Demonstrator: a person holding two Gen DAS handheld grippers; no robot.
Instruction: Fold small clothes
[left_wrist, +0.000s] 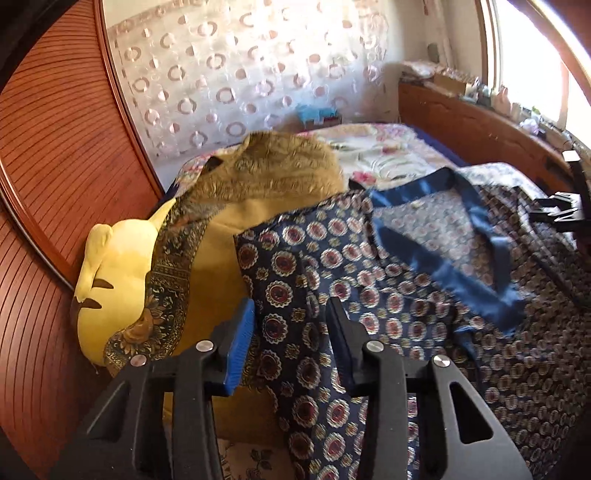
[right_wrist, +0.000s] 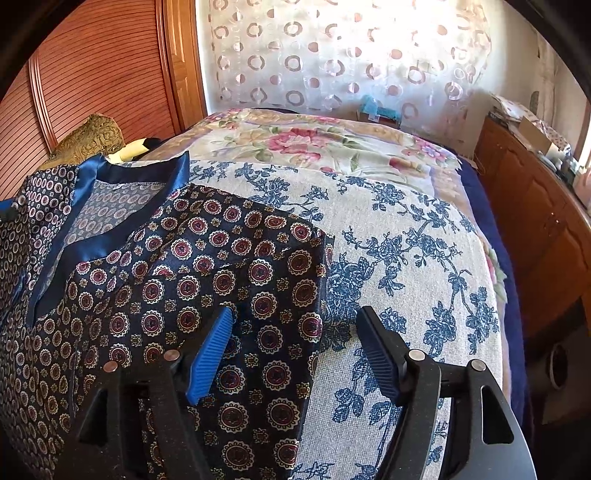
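Garment (right_wrist: 207, 280), a navy satin top printed with red-and-cream medallions and edged with a plain blue V-neck band (left_wrist: 461, 254), is lying spread on the bed over a white cloth with blue flowers (right_wrist: 406, 240); its neck opening is pointing toward 11 o'clock in the right wrist view. On the garment's right side one panel is sitting doubled over the body, its outer edge running straight from 12 to 6 o'clock beside the bare floral cloth, so I judge one side fold as laid. Left gripper (left_wrist: 291, 347) is straddling the opposite edge, where a raised strip of fabric is standing between the blue pads; whether the pads are pressing on it yet, I cannot tell, since a gap is showing on the side of the blue pad. Right gripper (right_wrist: 295, 354) is hanging released, jaws wide, one finger over the folded panel and the other over the floral cloth, gripping nothing. Left-side fold and a crosswise fold are looking like the remaining work, so progress is reading as under half. Outward from the garment: yellow plush toy (left_wrist: 114, 280) and mustard cushion (left_wrist: 280, 173) are sitting at 9 to 11 o'clock in the left view, pink-flowered blanket (right_wrist: 306, 144) at 12, wooden sideboard (right_wrist: 535, 221) at 3.
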